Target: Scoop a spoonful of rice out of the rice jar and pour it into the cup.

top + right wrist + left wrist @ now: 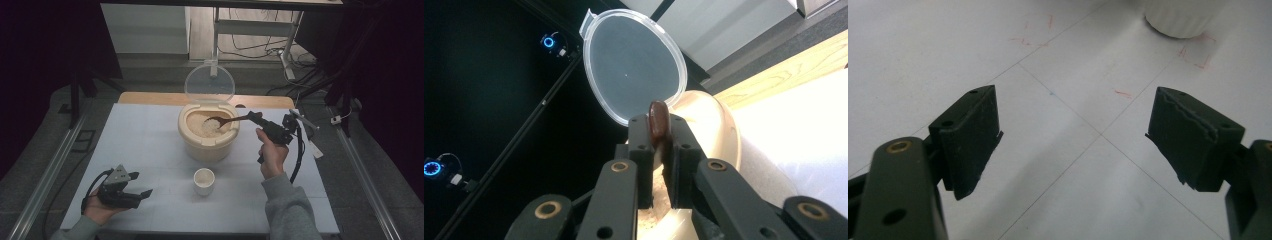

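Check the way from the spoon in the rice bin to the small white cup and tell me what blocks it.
Nothing visible blocks it. The right gripper holds the wooden spoon with its bowl in the rice bin. The white cup stands apart in front of the bin, bare table between them. The bin's clear lid stands open behind, and the left gripper rests off to the side.

A white table (150, 145) is standing on a grey floor (45, 150), with a strip of its wooden top (150, 98) showing along the far edge. Metal rails (50, 170) are running along the floor on both sides, and cables (250, 47) are trailing around the metal legs of a desk frame (287, 45) beyond the table. Dark curtains (45, 45) are closing in the space left and right, while light is falling brightest on the tabletop and the far floor.
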